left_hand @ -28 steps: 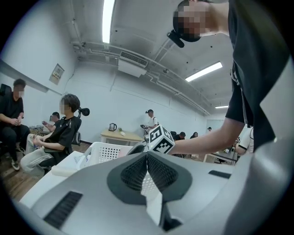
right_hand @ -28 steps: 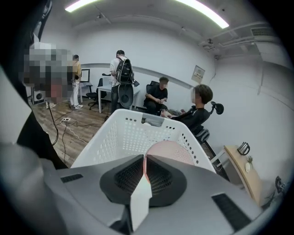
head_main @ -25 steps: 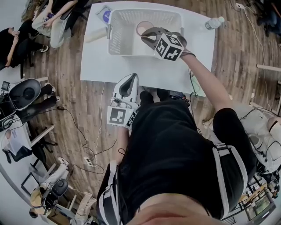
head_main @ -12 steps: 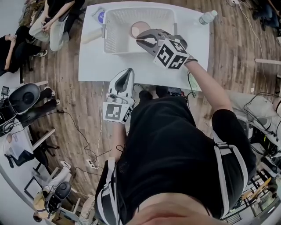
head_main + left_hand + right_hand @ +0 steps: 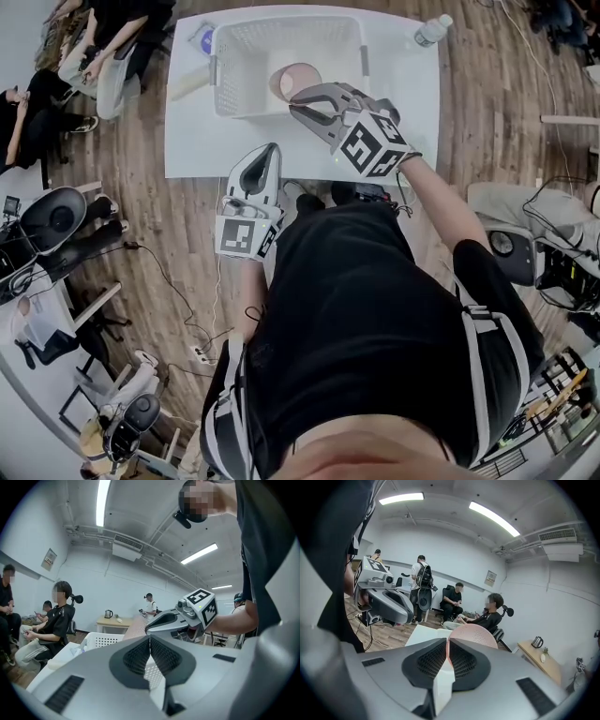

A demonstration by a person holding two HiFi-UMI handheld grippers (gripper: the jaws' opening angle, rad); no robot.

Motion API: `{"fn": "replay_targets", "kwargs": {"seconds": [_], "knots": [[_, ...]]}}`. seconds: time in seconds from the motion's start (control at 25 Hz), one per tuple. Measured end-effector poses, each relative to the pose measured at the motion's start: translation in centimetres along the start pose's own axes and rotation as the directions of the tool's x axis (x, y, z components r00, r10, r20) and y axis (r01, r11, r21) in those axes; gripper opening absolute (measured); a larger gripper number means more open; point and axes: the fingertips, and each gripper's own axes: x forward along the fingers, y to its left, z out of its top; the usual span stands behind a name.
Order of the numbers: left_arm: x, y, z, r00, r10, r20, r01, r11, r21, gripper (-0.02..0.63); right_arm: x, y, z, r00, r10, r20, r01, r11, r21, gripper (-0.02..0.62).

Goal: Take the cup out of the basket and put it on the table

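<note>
The right gripper [image 5: 298, 99] has its fingers pinched on the wall of the pink cup [image 5: 298, 79], and a thin pink edge shows between them in the right gripper view. The cup hangs just beyond the fingertips, toward the top of the frame, over the lower right part of the basket [image 5: 230, 56]. Bare surface [image 5: 403, 84] lies right of the basket, nearest this hand. The left gripper [image 5: 271, 153], fingers pressed together on nothing, sits by the surface's lower edge. The coming move probably needs the cup carried rightward, clear of the basket wall, before lowering.
</note>
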Motion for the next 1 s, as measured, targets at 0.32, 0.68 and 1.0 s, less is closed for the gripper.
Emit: {"fn": "replay_targets", "kwargs": {"seconds": [0.32, 0.68, 1.0], "knots": [[-0.6, 0.3, 0.5, 1.000, -0.005, 0.002, 0.005, 1.000, 0.003, 0.021, -1.9, 2.4, 0.9, 0.996, -0.046, 0.074, 0.037, 0.993, 0.116, 0.035], [0.0, 0.2, 0.1, 1.000, 0.000, -0.002, 0.000, 1.000, -0.001, 0.021, -3.3, 3.2, -0.3, 0.987, -0.095, 0.129, 0.064, 0.971, 0.229, 0.035], [0.2, 0.0, -0.1, 1.000, 0.011, -0.007, -0.011, 1.000, -0.006, 0.021, -3.9, 3.2, -0.6, 0.979, -0.106, 0.174, 0.050, 0.953, 0.298, 0.035]]}}
